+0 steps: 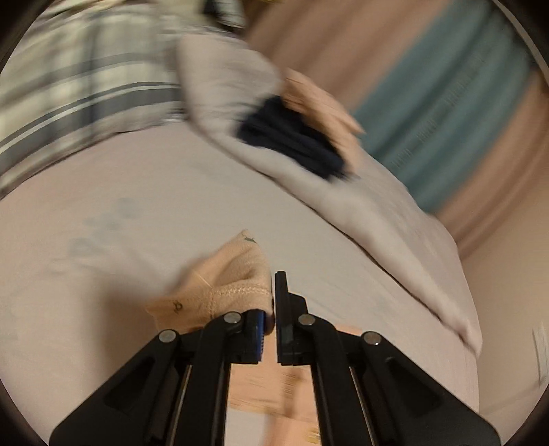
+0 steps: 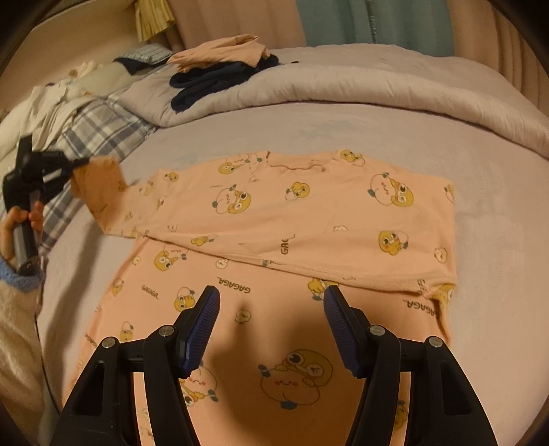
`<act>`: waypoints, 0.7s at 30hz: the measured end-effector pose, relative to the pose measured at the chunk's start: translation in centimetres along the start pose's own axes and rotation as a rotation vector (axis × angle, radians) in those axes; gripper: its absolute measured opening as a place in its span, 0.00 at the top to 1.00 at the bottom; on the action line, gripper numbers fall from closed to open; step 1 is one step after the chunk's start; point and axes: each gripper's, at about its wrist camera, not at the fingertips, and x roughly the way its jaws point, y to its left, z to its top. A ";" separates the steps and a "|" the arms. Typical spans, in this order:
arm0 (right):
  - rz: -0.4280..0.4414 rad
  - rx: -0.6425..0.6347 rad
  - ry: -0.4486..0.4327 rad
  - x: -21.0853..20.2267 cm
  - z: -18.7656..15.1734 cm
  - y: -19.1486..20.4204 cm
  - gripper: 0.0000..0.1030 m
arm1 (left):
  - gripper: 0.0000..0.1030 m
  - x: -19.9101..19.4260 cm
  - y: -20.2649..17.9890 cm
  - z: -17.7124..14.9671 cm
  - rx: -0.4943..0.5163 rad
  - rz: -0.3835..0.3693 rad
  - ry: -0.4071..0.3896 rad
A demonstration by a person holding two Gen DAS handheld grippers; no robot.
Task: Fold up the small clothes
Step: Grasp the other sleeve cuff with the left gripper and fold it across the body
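Observation:
A peach child's shirt [image 2: 291, 219] with yellow cartoon prints lies on the bed, its right side folded across the body. My left gripper [image 1: 274, 291] is shut on the cuff of the left sleeve [image 1: 219, 284] and holds it lifted; in the right wrist view this gripper [image 2: 77, 163] shows at the far left with the sleeve [image 2: 99, 185] raised off the sheet. My right gripper [image 2: 271, 302] is open and empty, hovering just above the shirt's lower part.
A rolled grey duvet [image 2: 377, 85] lies across the back of the bed, with folded navy [image 2: 212, 82] and peach [image 2: 219, 55] clothes on it. A plaid blanket [image 2: 89, 133] lies at the left. Teal and pink curtains [image 2: 370, 24] hang behind.

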 end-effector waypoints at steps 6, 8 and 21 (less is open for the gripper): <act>-0.020 0.059 -0.038 -2.1 -0.5 -2.2 0.39 | 0.97 4.6 -13.0 -7.4 0.338 -0.054 0.106; -0.041 0.092 -0.046 -2.6 -0.7 -3.5 0.39 | 0.90 6.3 -16.6 -11.3 0.487 -0.053 0.166; -0.115 0.194 -0.076 -3.7 -0.9 -6.2 0.39 | 0.16 8.4 -19.1 -20.4 0.717 -0.116 0.420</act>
